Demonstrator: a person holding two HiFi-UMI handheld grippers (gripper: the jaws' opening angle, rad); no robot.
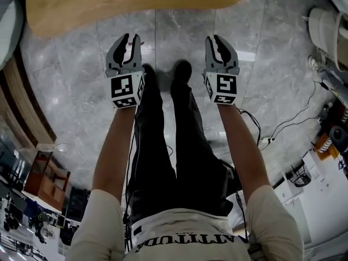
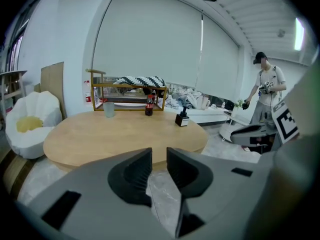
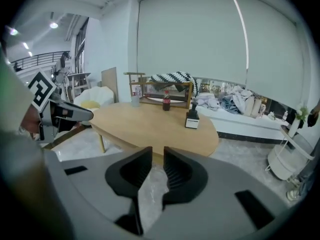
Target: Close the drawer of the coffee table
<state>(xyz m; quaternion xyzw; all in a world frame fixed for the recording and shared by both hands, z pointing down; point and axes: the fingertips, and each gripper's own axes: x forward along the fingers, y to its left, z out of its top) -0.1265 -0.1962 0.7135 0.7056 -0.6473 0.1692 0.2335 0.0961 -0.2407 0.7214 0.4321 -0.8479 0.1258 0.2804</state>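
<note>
The oval light-wood coffee table (image 1: 109, 1) lies just ahead of both grippers, at the top of the head view. No drawer shows in any view. My left gripper (image 1: 129, 37) and right gripper (image 1: 215, 38) are held side by side above the marble floor, short of the table's near edge. In the left gripper view the table (image 2: 125, 134) fills the middle, and the left gripper (image 2: 159, 151) has a narrow gap between its jaws with nothing in it. The right gripper (image 3: 157, 150) looks the same, narrowly apart and empty, facing the table (image 3: 150, 121).
A cola bottle (image 2: 149, 105), a cup (image 2: 109, 109) and a small black-and-white dispenser (image 2: 181, 119) stand on the table's far side, before a wooden rack (image 2: 127, 96). A white chair (image 2: 30, 124) stands left. Another person (image 2: 267, 91) stands at the right. Cables (image 1: 283, 124) trail over the floor.
</note>
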